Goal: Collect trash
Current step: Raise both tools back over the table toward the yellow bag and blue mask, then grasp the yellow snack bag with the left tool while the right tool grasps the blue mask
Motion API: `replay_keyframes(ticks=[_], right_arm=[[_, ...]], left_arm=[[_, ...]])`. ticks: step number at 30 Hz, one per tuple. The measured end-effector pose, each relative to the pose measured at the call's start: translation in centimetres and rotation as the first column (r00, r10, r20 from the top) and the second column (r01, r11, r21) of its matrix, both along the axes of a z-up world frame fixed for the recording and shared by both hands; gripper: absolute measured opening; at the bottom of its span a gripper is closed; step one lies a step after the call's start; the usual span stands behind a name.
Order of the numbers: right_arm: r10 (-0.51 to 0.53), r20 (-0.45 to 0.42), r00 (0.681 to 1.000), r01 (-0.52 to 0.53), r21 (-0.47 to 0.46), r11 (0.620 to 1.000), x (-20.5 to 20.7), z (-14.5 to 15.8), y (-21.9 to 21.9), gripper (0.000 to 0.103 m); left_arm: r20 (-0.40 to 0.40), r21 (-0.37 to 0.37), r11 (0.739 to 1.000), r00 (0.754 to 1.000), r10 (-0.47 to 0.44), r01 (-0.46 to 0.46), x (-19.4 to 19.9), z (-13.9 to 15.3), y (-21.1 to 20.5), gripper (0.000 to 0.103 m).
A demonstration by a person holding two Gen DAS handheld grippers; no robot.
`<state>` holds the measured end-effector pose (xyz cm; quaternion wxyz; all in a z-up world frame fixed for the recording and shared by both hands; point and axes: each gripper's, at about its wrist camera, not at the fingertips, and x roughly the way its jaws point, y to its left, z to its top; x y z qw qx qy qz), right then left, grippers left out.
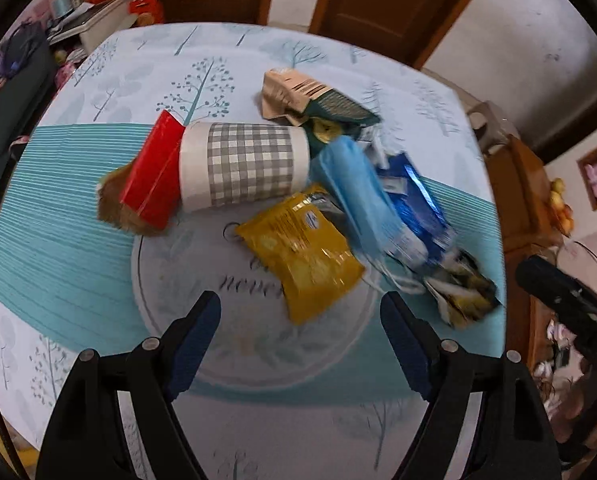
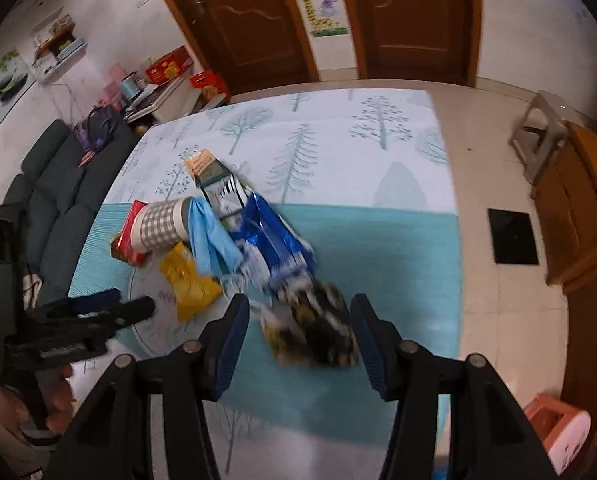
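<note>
A pile of trash lies on the table. It holds a checked paper cup (image 1: 245, 165) on its side, a red packet (image 1: 154, 172), a yellow wrapper (image 1: 304, 254), a light blue face mask (image 1: 358, 188), a blue foil bag (image 1: 416, 200), a dark patterned wrapper (image 1: 464, 294) and a crumpled tan carton (image 1: 294, 94). My left gripper (image 1: 300, 344) is open, just short of the yellow wrapper. My right gripper (image 2: 300, 342) is open, its jaws on either side of the dark patterned wrapper (image 2: 318, 332). The cup (image 2: 158, 224) and yellow wrapper (image 2: 190, 280) lie further left.
The table (image 1: 78, 264) has a teal and white tree-print cloth. A dark sofa (image 2: 54, 200) stands at the left. Wooden cabinets (image 2: 578, 216) and a stool (image 2: 538, 128) are at the right, doors behind. The left gripper (image 2: 98, 312) shows in the right wrist view.
</note>
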<state>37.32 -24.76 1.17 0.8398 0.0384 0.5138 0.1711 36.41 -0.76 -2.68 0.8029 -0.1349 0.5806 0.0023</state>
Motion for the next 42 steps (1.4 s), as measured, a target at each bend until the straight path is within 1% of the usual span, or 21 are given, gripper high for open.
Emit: replay_keyframes(ticks=[3,5,6,7,10,12,15,17,19,20,21,22,24,28,33,39,40,41,42], right_arm=[[0.055,0.001,0.999,-0.055,0.049,0.997,2.1,-0.6,1.5,0.053],[0.092,0.002,0.996,-0.092,0.063,0.994,3.0,-1.0,2.8,0.053],[0.116,0.000,0.993,-0.116,0.068,0.991,3.3,-1.3,3.7,0.053],[0.130,-0.001,0.992,-0.129,0.071,0.989,3.6,-1.5,4.2,0.053],[0.184,-0.007,0.983,-0.183,0.064,0.981,4.4,-2.3,6.0,0.053],[0.203,-0.009,0.979,-0.202,0.065,0.977,4.6,-2.7,6.5,0.053],[0.224,-0.015,0.974,-0.223,0.078,0.972,5.0,-3.1,7.1,0.053],[0.231,-0.021,0.973,-0.228,0.082,0.970,5.2,-3.4,7.1,0.053],[0.235,-0.029,0.971,-0.232,0.082,0.969,5.3,-3.7,7.3,0.053],[0.237,-0.032,0.971,-0.234,0.084,0.969,5.3,-3.8,7.4,0.053],[0.240,-0.035,0.970,-0.236,0.086,0.968,5.3,-3.9,7.5,0.053],[0.241,-0.036,0.970,-0.237,0.087,0.968,5.3,-3.9,7.5,0.053],[0.245,-0.036,0.969,-0.241,0.087,0.967,5.2,-4.0,7.8,0.053],[0.254,-0.034,0.967,-0.250,0.083,0.965,5.1,-4.1,8.2,0.053],[0.268,-0.036,0.963,-0.265,0.068,0.962,4.9,-4.6,9.1,0.053],[0.284,-0.030,0.958,-0.283,0.007,0.959,4.5,-5.7,10.7,0.052],[0.285,-0.030,0.958,-0.285,-0.003,0.958,4.5,-5.9,10.9,0.050],[0.287,-0.033,0.957,-0.288,-0.018,0.957,4.5,-6.3,11.2,0.044],[0.288,-0.042,0.957,-0.290,-0.036,0.956,4.5,-6.7,11.5,0.035]], left_arm=[[-0.009,0.019,0.999,1.000,0.026,-0.026,1.4,-1.5,0.1,0.080],[-0.019,0.038,0.998,0.999,0.047,-0.046,2.1,-2.5,0.3,0.079],[-0.024,0.040,0.998,0.998,0.055,-0.054,2.3,-2.9,0.6,0.076],[-0.032,0.038,0.997,0.997,0.063,-0.062,2.6,-3.5,0.8,0.074],[-0.049,0.027,0.996,0.995,0.085,-0.084,3.0,-4.7,1.4,0.071],[-0.046,0.014,0.996,0.995,0.091,-0.091,3.3,-5.1,1.7,0.070],[-0.019,0.009,0.997,0.997,0.079,-0.079,3.3,-5.2,1.7,0.065],[-0.004,0.010,0.998,0.998,0.066,-0.065,3.4,-5.2,1.5,0.060],[0.006,0.007,0.999,0.999,0.046,-0.046,3.6,-5.2,1.1,0.047],[0.010,0.009,0.999,0.999,0.033,-0.033,3.8,-5.1,0.8,0.045],[0.011,0.011,1.000,1.000,0.022,-0.022,3.8,-5.1,0.6,0.038],[0.014,0.019,1.000,1.000,0.011,-0.012,3.9,-5.1,0.3,0.028],[0.017,0.023,1.000,1.000,-0.007,0.007,4.2,-5.0,0.0,0.018],[0.044,0.058,0.998,0.999,-0.028,0.025,3.7,-4.5,-0.6,0.009],[0.058,0.046,0.999,0.998,0.003,-0.006,1.9,-3.6,0.4,0.007],[0.082,0.015,0.997,0.994,0.070,-0.071,-0.6,-2.0,2.9,0.007],[0.083,0.010,0.997,0.994,0.076,-0.078,-1.0,-1.7,3.2,0.007],[0.086,0.008,0.996,0.993,0.084,-0.085,-1.4,-1.4,3.6,0.007],[0.089,0.008,0.996,0.992,0.089,-0.090,-1.8,-1.3,4.0,0.007]])
